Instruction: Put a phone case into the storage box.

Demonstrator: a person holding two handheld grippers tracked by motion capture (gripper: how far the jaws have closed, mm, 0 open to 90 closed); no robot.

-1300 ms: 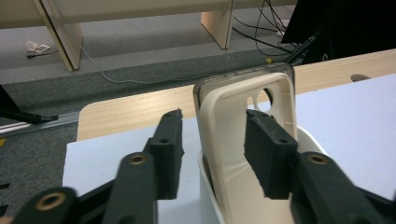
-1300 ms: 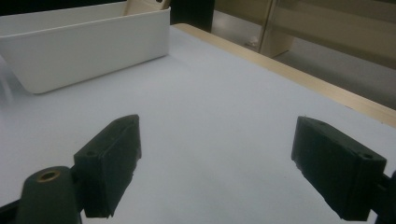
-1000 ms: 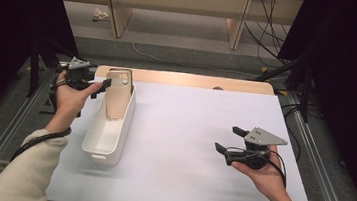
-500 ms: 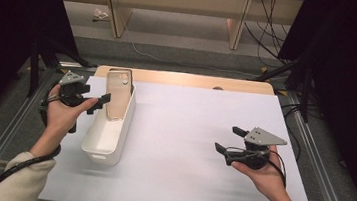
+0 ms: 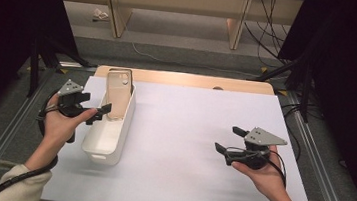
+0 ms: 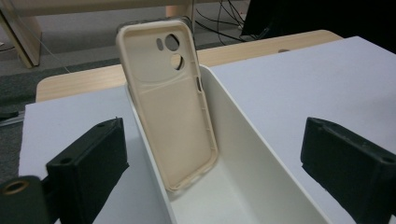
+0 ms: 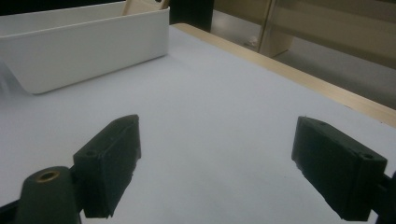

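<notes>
A beige phone case [image 6: 168,107] stands in a plain white bin [image 5: 107,138]. The counter [image 5: 198,133] is covered in white, with a light wood edge along its far side. Both hand-held grippers are black, the left [image 5: 95,113] and the right [image 5: 226,140], each topped by a grey plate.

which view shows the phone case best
The left gripper view: the beige phone case stands close, its inside and camera holes clear, leaning in the white bin. The high view shows it small; the right gripper view shows its top edge.
</notes>
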